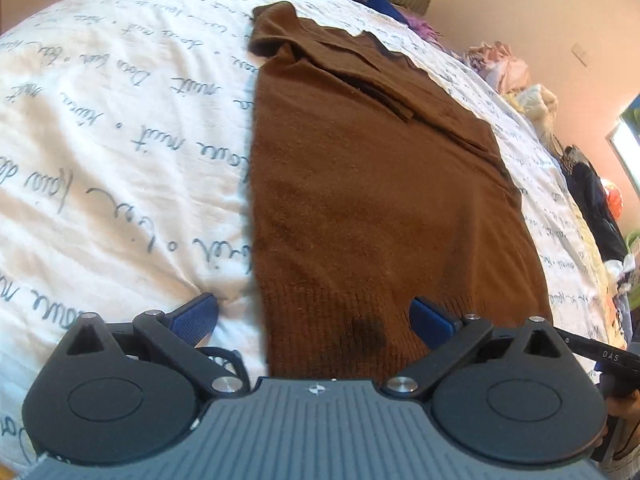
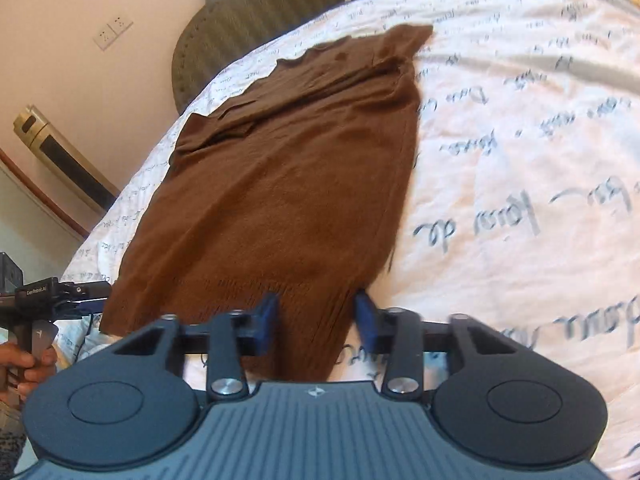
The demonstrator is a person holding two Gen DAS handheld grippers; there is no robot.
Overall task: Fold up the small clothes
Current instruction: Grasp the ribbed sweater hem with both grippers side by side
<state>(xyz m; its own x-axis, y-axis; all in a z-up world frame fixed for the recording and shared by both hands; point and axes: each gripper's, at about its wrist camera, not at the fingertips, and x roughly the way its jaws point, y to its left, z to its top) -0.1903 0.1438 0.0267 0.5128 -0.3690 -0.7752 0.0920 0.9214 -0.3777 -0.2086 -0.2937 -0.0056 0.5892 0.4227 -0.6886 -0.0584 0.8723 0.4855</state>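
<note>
From the left wrist, the left gripper (image 1: 314,316) hovers wide open and empty over the ribbed hem of a brown sweater (image 1: 360,184) lying flat on a script-printed bedspread (image 1: 120,120); one pad sits above the bedspread, the other above the hem, neither pressing cloth. The sweater's long axis runs away from the camera, hem near, neck and folded-in sleeves far, so the sides look already turned in and the step in hand appears to be taking the hem for a lengthwise fold. From the right wrist, the right gripper (image 2: 316,320) straddles the hem's other corner, its jaws half closed with the corner between the pads; whether they truly pinch it cannot be told. Here too the sweater (image 2: 280,168) stretches from the gripper toward the headboard (image 2: 256,4). A hand (image 2: 24,364) holds the other tool at the left edge. Next, both grippers likely need to close on the hem corners and carry them toward the neck.
</note>
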